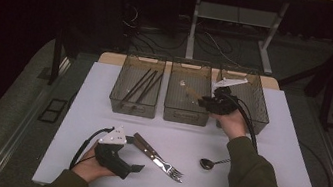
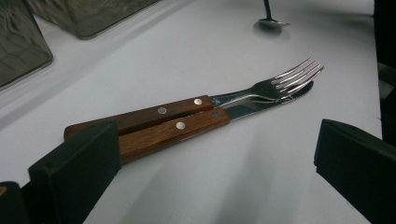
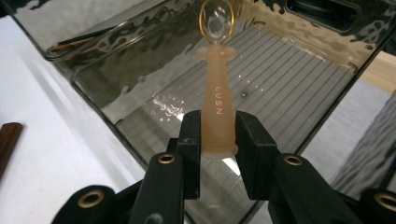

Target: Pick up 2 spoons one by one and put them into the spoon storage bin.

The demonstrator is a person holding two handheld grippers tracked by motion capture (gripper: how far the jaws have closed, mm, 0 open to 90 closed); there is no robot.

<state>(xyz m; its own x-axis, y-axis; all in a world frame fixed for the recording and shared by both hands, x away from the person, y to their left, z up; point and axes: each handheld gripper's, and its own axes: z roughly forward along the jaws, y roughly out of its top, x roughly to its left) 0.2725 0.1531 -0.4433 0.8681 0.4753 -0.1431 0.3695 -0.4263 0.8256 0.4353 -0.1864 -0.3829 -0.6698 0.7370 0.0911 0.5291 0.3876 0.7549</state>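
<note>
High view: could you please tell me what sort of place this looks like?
Probably a lab or recording workspace rather than a kitchen: a white table holding three clear bins for sorting cutlery, cables trailing over the dark floor behind, and a person's hand working a claw.

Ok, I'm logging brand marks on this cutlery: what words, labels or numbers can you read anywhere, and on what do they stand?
"LUSN": pale raised letters running along the handle of the translucent orange plastic spoon, clamped in the right gripper above the smoky clear plastic bin.
No lettering can be read on the wooden-handled fork or the wooden-handled knife; only rivets show there.
</note>
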